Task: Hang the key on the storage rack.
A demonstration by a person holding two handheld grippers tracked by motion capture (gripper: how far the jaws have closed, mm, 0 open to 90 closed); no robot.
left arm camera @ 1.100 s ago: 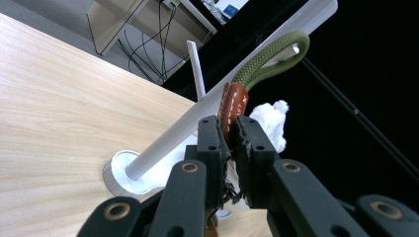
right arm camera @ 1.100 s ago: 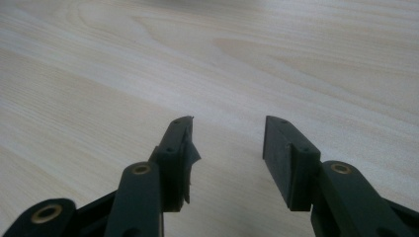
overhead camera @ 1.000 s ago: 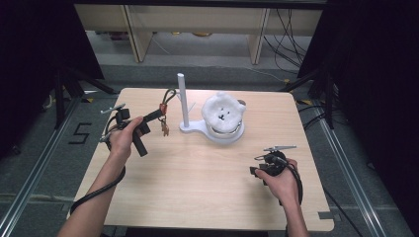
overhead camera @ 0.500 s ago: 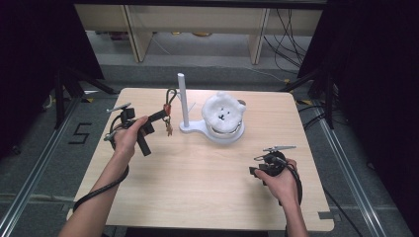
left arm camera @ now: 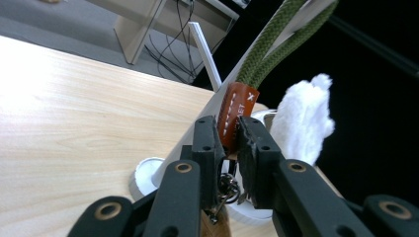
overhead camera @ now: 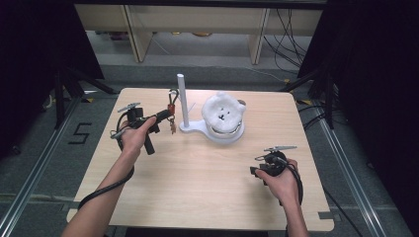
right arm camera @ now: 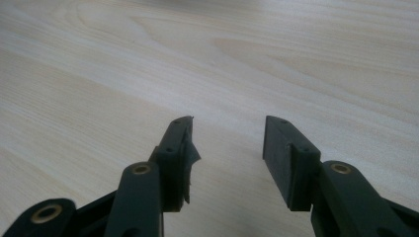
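Left gripper (left arm camera: 228, 140), jaws just easing apart, pinches the keychain (left arm camera: 236, 116) at nine o'clock of the post (overhead camera: 182, 98). Right gripper (right arm camera: 226, 143) gapes empty. Risk: loosening grip drops the loop short of the post.

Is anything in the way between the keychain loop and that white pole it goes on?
Nothing visible is. The left gripper holds the keychain by its brown tag; its jaws have just been opening a little. Its green loop hangs right beside the white pole, below the pole's top.
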